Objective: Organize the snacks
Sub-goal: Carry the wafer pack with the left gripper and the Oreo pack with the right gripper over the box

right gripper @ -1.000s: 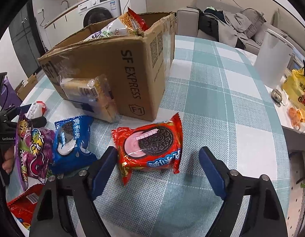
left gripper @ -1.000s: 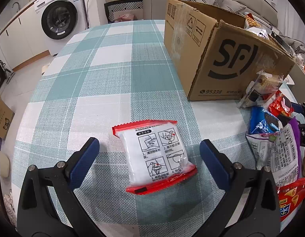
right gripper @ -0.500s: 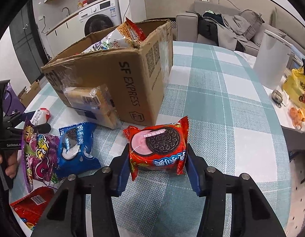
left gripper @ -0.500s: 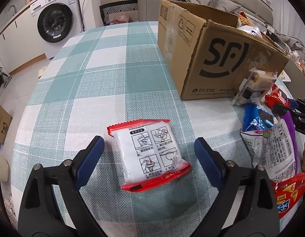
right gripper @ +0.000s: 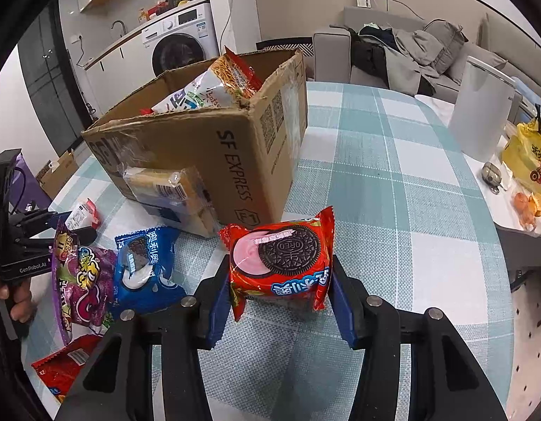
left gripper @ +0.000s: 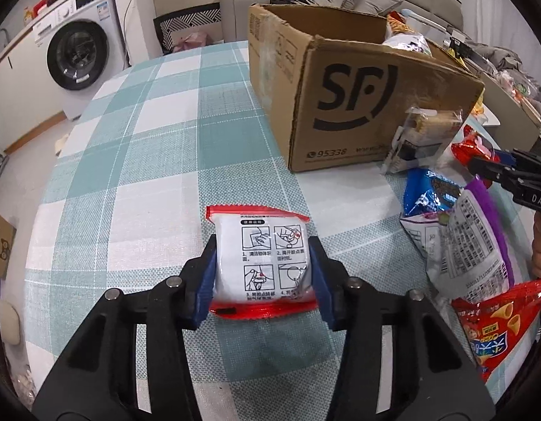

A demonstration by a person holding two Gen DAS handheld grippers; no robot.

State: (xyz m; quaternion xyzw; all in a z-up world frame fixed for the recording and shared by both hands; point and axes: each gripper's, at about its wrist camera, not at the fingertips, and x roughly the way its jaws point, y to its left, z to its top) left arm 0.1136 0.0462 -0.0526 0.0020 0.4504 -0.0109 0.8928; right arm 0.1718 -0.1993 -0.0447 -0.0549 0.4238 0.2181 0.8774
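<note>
Left tongs [left gripper: 262,273]: just closed in, blue pads now pressing both sides of white packet with red ends [left gripper: 261,263], instruction drawings facing up. Packet held low above checked worktop [left gripper: 158,161], shadow beneath it.

Ahead and to the right of left tongs: open cardboard box [left gripper: 347,105] standing on worktop, large black logo on near face, snack bags poking above its rim. Against box's near right corner, clear-wrapped pack of biscuits [left gripper: 424,137], leaning. Right of left tongs: blue cookie packet [left gripper: 428,193], purple-edged bag [left gripper: 477,245] lying back side up, red bag with cone pictures [left gripper: 498,319] nearest the lower right edge. Beyond these, at far right, the other tool and part of a hand.

Right tongs [right gripper: 281,291]: narrowed onto red sandwich-cookie pack [right gripper: 281,263], pads tight against both ends, jaws no further closed over the last half second. Pack raised just clear of worktop, its shadow on the cloth below.

Ahead and left of right tongs: same box, "SF EXPRESS" side facing, noodle bag [right gripper: 217,87] sticking out of the top. Left of right tongs: blue cookie packet, purple bag, red bag at lower left corner. Far right: white cylinder container [right gripper: 480,108], yellow bag [right gripper: 529,161].
</note>
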